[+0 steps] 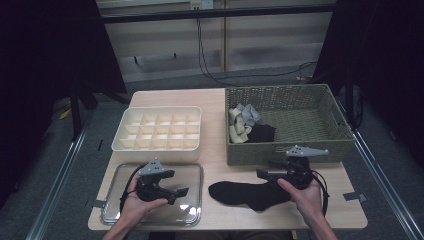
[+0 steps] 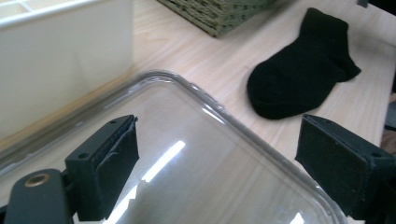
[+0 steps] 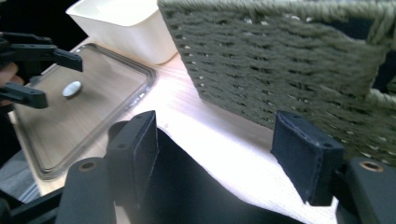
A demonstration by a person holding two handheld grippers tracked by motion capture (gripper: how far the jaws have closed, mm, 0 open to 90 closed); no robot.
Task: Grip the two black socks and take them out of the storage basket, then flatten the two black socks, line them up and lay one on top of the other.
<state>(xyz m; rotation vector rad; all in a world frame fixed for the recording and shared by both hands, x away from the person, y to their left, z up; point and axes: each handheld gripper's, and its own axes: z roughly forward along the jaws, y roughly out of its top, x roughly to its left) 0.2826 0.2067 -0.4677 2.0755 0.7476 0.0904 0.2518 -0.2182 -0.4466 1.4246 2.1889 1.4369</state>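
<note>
High view showed a black sock [image 1: 245,194] lying flat on the table [image 1: 220,95] at lower centre of the frame, between a clear lid [image 1: 155,196] at lower left and a wicker basket [image 1: 287,127] at right. The right gripper [image 1: 264,173] hovered at the sock's ankle end, just in front of the basket's near wall; its jaws stood fairly wide with nothing pressed between them, the sock's edge lying dark beneath them at the bottom of the right gripper view. The left gripper [image 1: 181,191] hung over the lid, jaws spread wide and empty, pointing toward the sock's toe.

Several things could have gone wrong from there, as I judged it. The right jaws sat close to the basket, so a careless dip might have snagged the weave instead of cloth. A pinch on a single layer of the sock (it was limp and thin) could have let it slide out on the lift. The left gripper, moving toward the toe, might have clipped the lid's raised rim and skated it across the table. The white tray [image 1: 159,132] with its small cells lay at centre left, so a loosely bunched sock might have spilled over a cell wall. More socks [image 1: 247,125] lay in the basket's left corner.
</note>
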